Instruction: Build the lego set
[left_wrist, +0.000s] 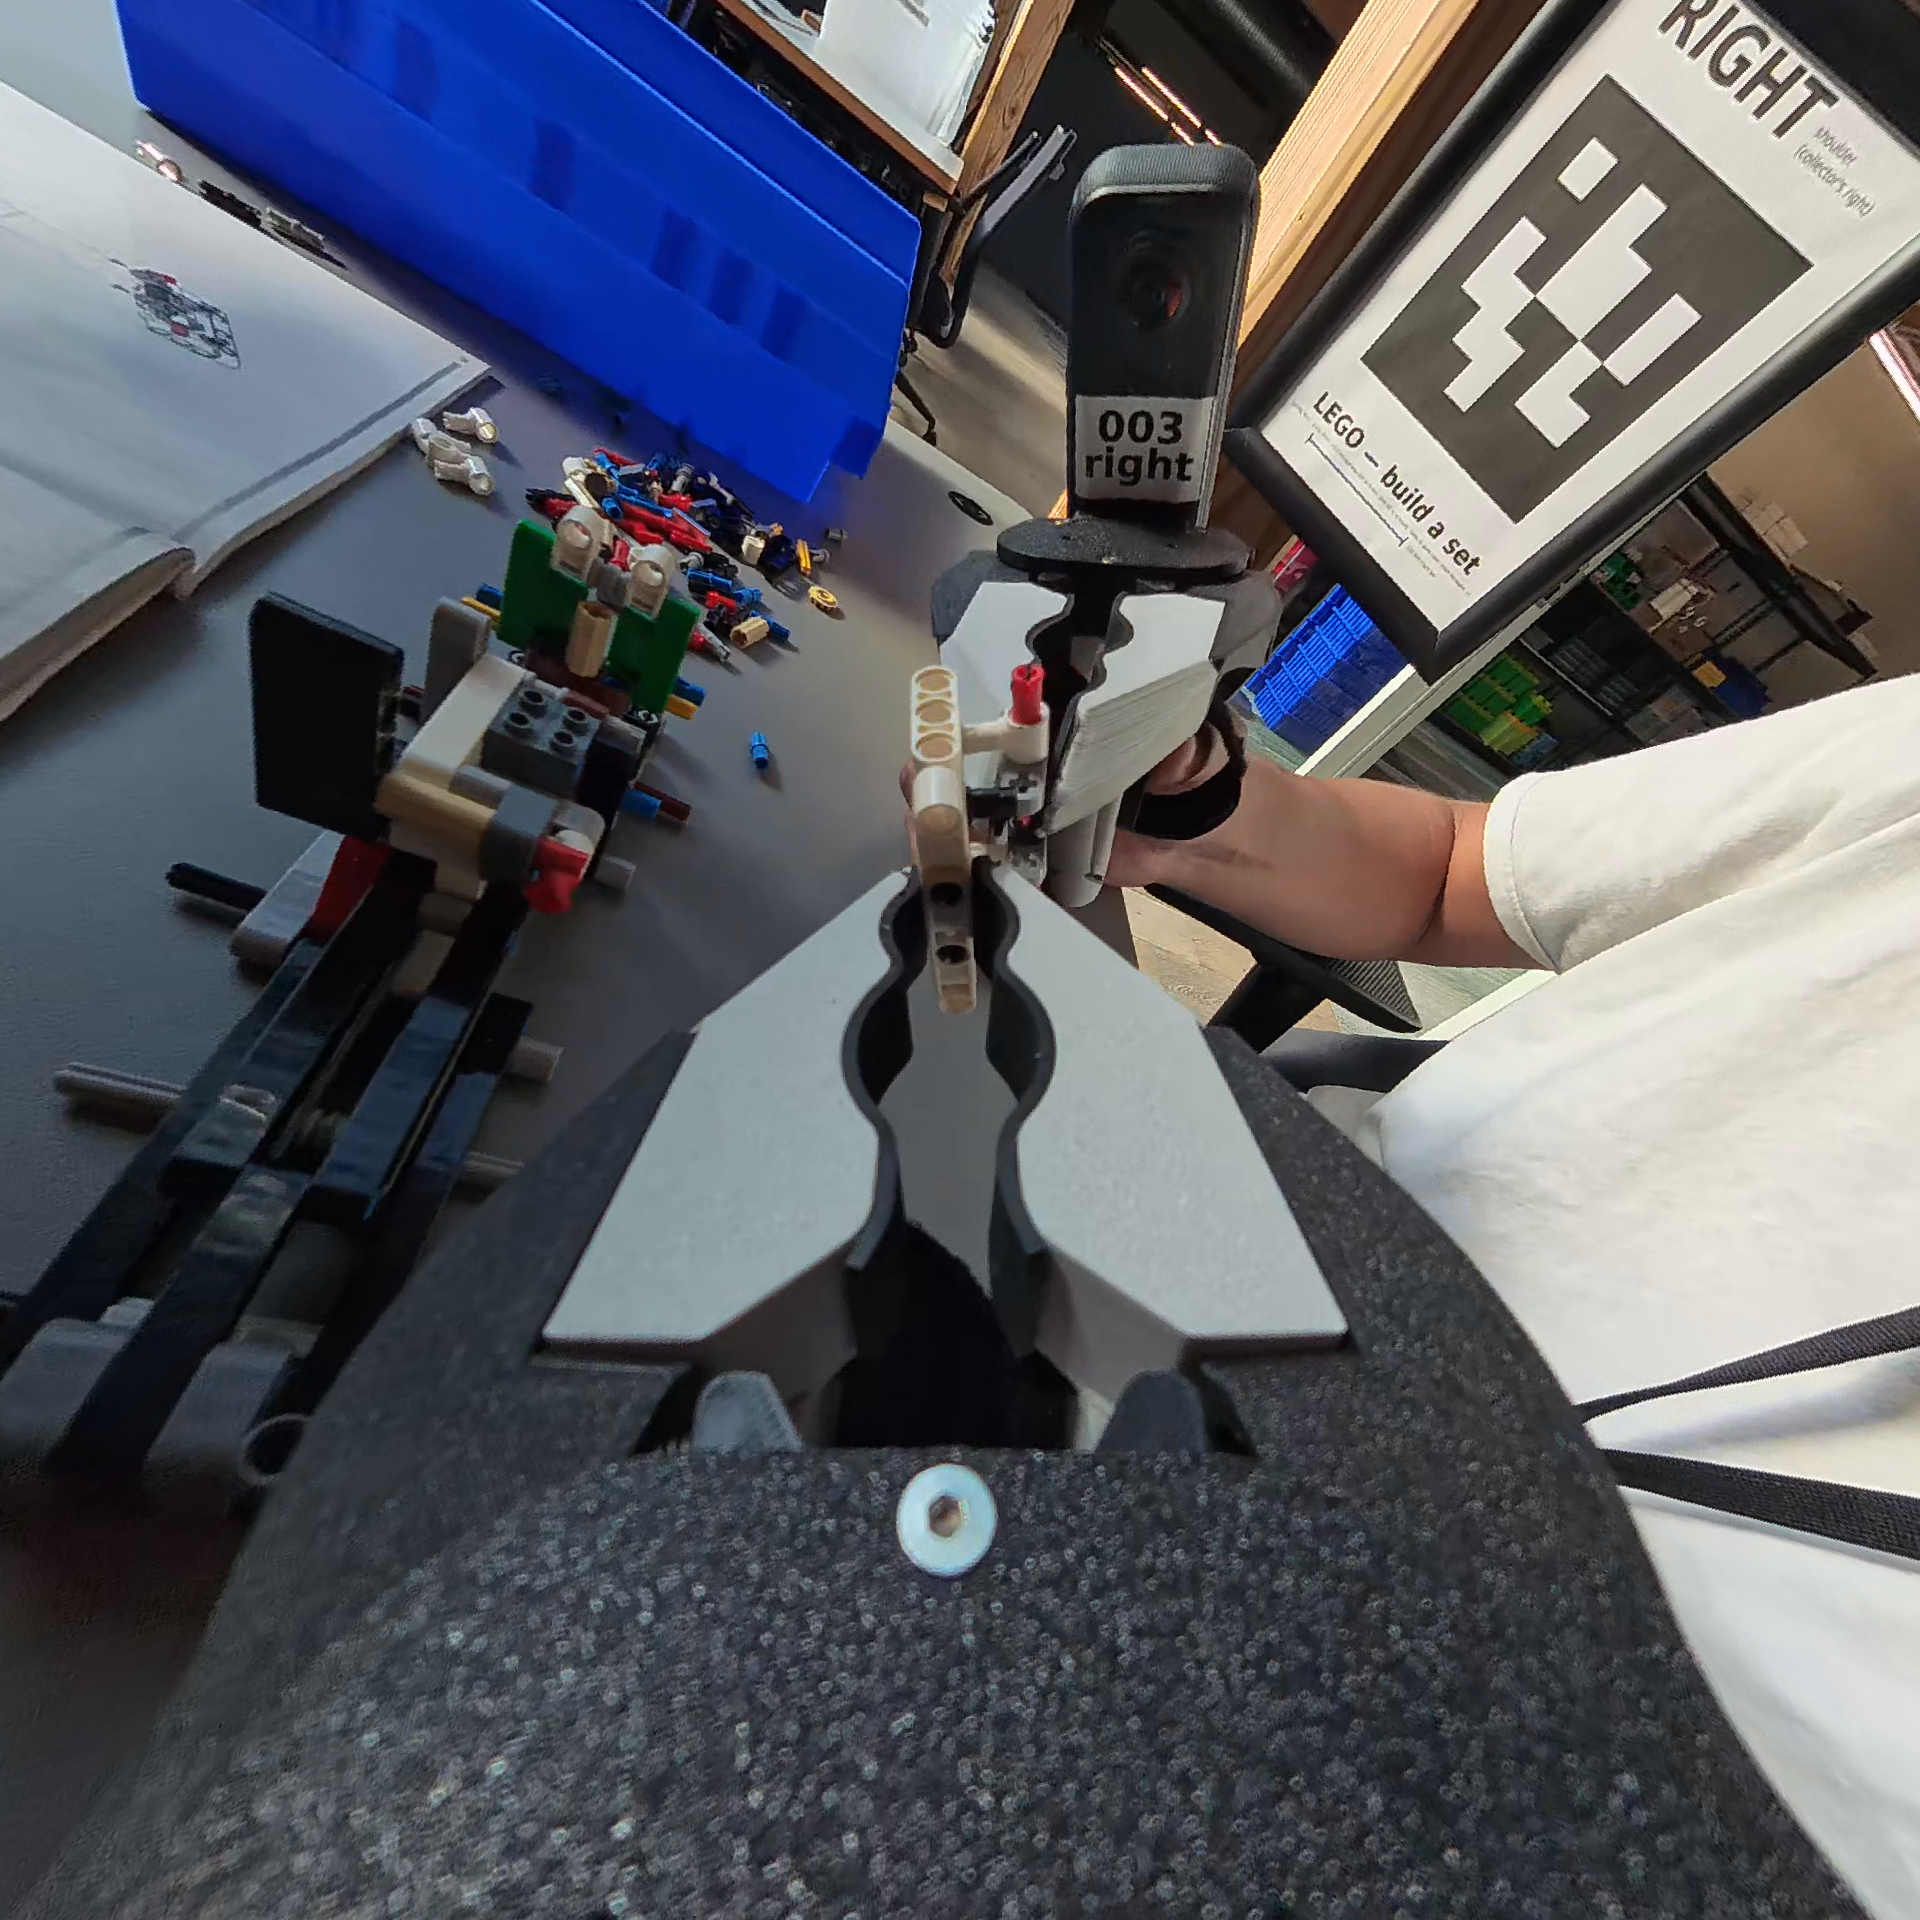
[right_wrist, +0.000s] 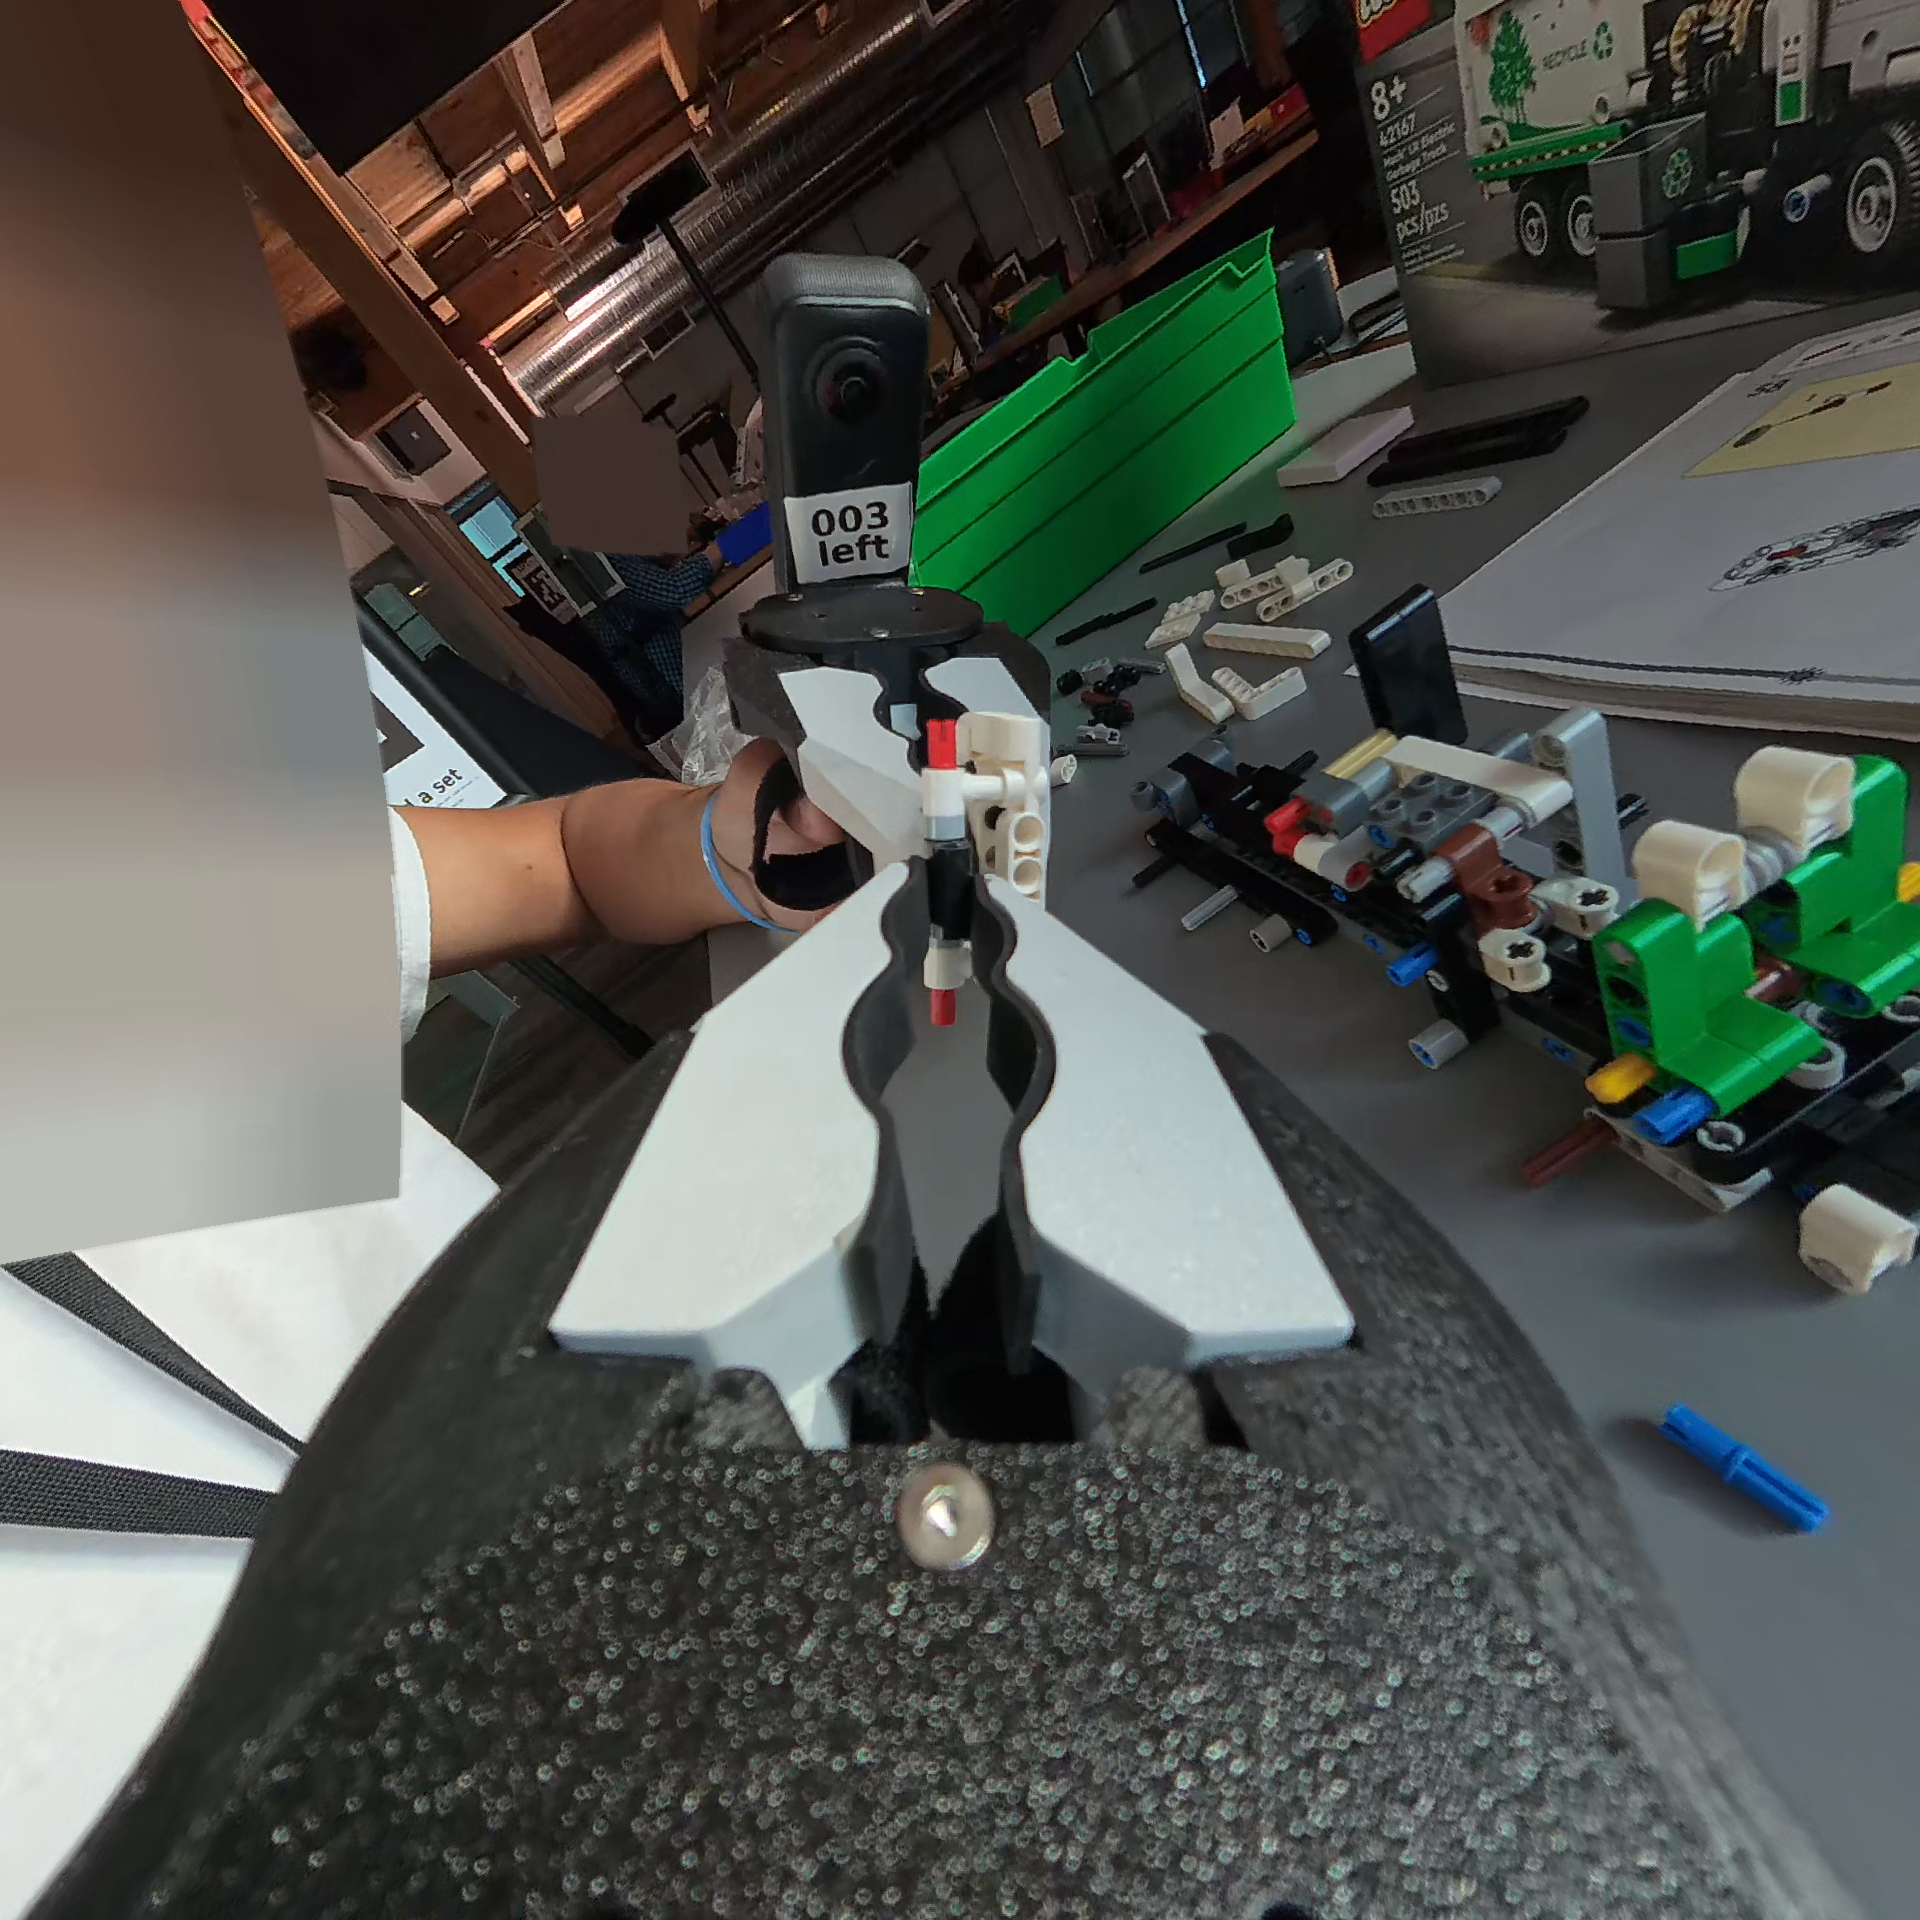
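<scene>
Tan beam pinched by left fingers | black-red axle pinched by right | loose bricks beside

Bright even indoor light, soft shadows, strong wide-angle bending at edges, near foreground slightly blurred

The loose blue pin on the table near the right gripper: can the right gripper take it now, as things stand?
Probably not yet. The right gripper is shut on a small rod assembly, which also joins the beam held by the left gripper. The way to the blue pin looks free.
</scene>
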